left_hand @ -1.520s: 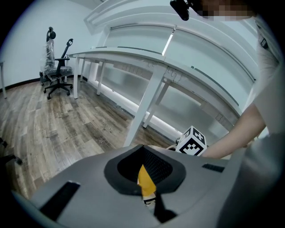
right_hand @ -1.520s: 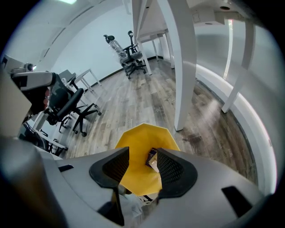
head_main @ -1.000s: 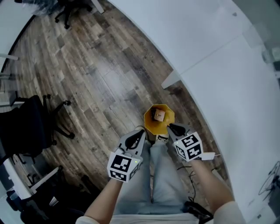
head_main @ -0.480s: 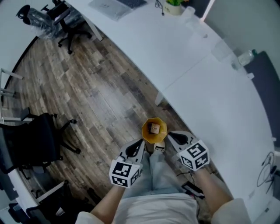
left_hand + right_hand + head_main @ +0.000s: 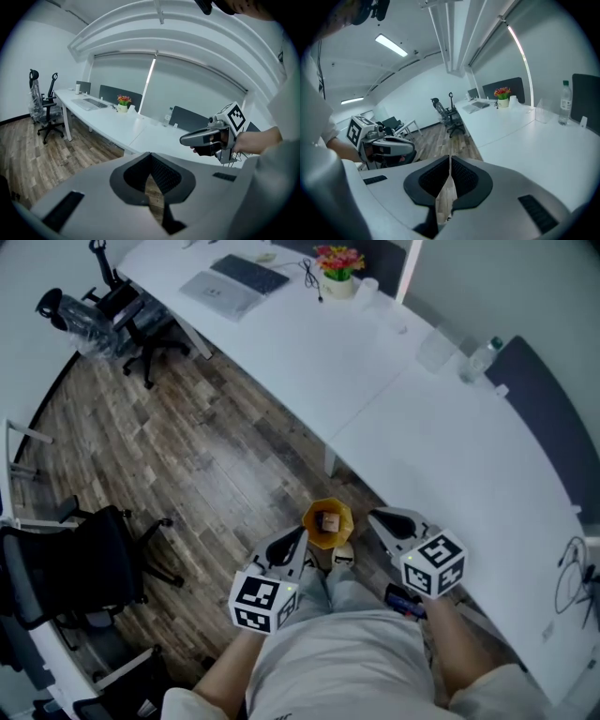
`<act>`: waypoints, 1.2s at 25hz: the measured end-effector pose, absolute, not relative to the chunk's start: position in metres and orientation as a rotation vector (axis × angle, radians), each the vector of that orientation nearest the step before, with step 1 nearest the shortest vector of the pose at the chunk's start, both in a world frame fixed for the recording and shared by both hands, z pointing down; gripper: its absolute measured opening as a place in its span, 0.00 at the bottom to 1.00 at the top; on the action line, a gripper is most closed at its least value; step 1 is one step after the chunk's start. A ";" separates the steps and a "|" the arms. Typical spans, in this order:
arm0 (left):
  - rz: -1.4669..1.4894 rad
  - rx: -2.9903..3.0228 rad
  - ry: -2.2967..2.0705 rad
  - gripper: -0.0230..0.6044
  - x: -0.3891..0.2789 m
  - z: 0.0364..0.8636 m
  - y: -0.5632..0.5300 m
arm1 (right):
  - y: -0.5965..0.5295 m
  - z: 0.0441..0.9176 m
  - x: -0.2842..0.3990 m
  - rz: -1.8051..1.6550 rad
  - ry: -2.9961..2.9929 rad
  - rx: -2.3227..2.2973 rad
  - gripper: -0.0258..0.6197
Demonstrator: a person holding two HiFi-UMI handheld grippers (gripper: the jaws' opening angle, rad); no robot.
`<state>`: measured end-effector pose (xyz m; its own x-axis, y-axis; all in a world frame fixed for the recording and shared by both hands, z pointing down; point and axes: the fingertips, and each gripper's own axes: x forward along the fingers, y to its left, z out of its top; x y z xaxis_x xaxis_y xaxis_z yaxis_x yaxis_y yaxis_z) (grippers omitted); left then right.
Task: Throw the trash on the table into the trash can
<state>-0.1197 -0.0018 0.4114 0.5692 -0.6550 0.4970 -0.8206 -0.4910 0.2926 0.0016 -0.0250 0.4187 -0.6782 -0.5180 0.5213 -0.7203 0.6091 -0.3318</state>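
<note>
Pinched shut and empty, the left tongs and right tongs had risen clear of the yellow hexagonal trash can, where a small brown scrap lay, apparently binned.

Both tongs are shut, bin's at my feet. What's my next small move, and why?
Probably swing the right tongs over the table toward the bottle and open them. It and the left tongs are shut and empty, a scrap already lies in the trash can, and the bottle stands near the table's far edge.
</note>
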 end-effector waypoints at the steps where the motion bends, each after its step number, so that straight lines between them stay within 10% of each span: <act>1: 0.431 2.309 -1.188 0.04 -0.120 0.405 -0.003 | -0.025 0.412 0.002 0.737 -2.476 0.999 0.10; 30: 0.377 2.321 -1.195 0.04 -0.110 0.368 -0.004 | -0.032 0.350 -0.002 0.679 -2.624 1.016 0.10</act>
